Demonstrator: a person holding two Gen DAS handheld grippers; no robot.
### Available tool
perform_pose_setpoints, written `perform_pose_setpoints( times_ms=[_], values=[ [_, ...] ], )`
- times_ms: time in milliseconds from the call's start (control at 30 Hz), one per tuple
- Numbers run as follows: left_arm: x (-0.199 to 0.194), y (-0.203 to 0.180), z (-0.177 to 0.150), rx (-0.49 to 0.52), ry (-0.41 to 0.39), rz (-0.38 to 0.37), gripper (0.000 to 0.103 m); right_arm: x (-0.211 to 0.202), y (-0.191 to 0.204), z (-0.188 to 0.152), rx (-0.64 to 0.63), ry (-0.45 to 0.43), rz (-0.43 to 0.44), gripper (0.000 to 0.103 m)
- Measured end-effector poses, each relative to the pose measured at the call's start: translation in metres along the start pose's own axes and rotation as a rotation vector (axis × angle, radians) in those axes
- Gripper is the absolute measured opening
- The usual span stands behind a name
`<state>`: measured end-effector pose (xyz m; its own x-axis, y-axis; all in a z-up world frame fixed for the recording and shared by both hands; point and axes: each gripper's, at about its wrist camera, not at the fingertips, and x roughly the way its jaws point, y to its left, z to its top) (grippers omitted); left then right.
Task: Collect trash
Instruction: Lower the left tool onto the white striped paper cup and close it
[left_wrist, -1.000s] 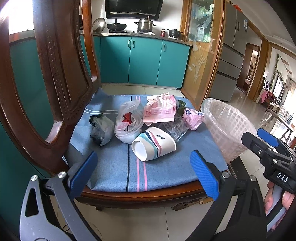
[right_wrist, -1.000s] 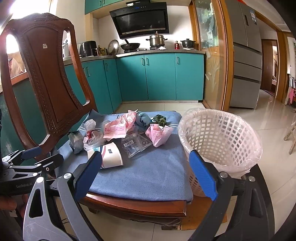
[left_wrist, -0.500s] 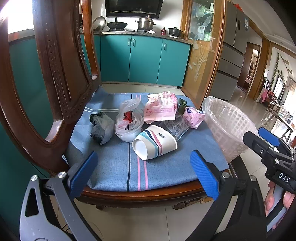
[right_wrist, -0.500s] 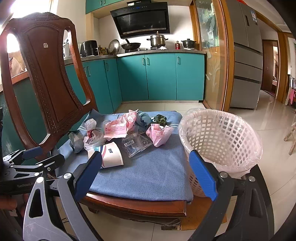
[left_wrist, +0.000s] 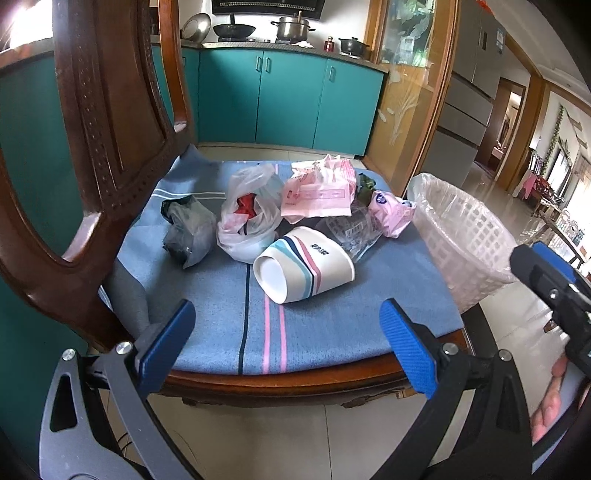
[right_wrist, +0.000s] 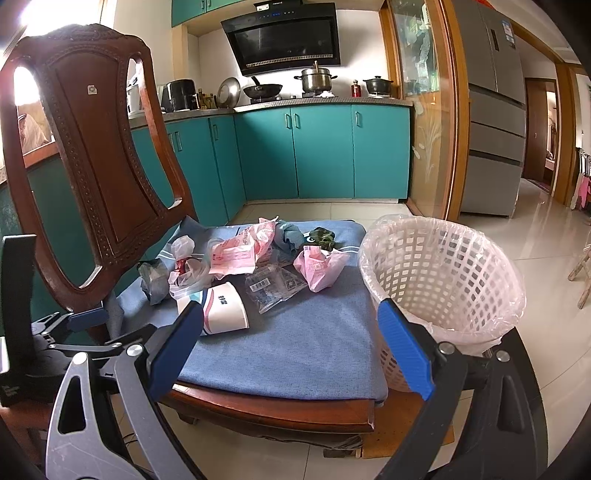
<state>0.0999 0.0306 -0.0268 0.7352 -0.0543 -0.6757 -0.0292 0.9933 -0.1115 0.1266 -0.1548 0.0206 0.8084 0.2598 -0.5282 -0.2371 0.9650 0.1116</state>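
Trash lies on the blue cushion (left_wrist: 314, 332) of a wooden chair: a striped paper cup (left_wrist: 304, 264) (right_wrist: 221, 308) on its side, a white plastic bag (left_wrist: 249, 218), a grey bag (left_wrist: 188, 230), pink wrappers (left_wrist: 319, 192) (right_wrist: 319, 264) and a clear wrapper (right_wrist: 275, 284). A white lattice bin (right_wrist: 443, 280) (left_wrist: 461, 236) lined with a bag stands right of the seat. My left gripper (left_wrist: 286, 345) is open at the seat's front edge, nothing between its fingers. My right gripper (right_wrist: 290, 341) is open too, short of the cup, with the bin just behind its right finger.
The chair's tall wooden backrest (right_wrist: 92, 155) rises on the left. Teal kitchen cabinets (right_wrist: 317, 147) stand behind, and a fridge (right_wrist: 495, 110) to the right. Pale tiled floor (right_wrist: 554, 258) surrounds the chair and bin.
The left gripper has edged forward and slightly lower toward the seat, so the trash sits a little larger in its view. The right view is almost unchanged.
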Motion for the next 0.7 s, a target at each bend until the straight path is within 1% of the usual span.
perform_pose_setpoints(
  times_ms=[100, 200, 267, 367, 433, 600, 700],
  values=[
    [0.010, -0.005, 0.000, -0.015, 0.014, 0.004, 0.099, 0.003, -0.003, 0.000, 0.001, 0.005, -0.005, 0.093],
    [0.024, -0.015, 0.002, -0.010, 0.033, 0.035, 0.099, 0.008, -0.012, 0.003, 0.026, 0.015, -0.012, 0.093],
    [0.038, -0.024, 0.003, -0.021, 0.047, 0.086, 0.099, 0.008, -0.018, 0.007, 0.053, 0.009, -0.013, 0.093],
    [0.060, -0.036, 0.005, -0.056, 0.078, 0.130, 0.099, 0.006, -0.022, 0.012, 0.072, -0.012, -0.016, 0.093],
    [0.077, -0.046, 0.005, -0.078, 0.105, 0.160, 0.099, 0.009, -0.025, 0.012, 0.081, -0.010, -0.018, 0.093],
    [0.104, -0.063, 0.010, -0.114, 0.106, 0.271, 0.099, 0.013, -0.037, 0.010, 0.107, 0.009, -0.020, 0.093],
    [0.112, -0.062, 0.014, -0.162, 0.094, 0.340, 0.099, 0.010, -0.044, 0.011, 0.124, 0.008, -0.014, 0.093]
  ],
)
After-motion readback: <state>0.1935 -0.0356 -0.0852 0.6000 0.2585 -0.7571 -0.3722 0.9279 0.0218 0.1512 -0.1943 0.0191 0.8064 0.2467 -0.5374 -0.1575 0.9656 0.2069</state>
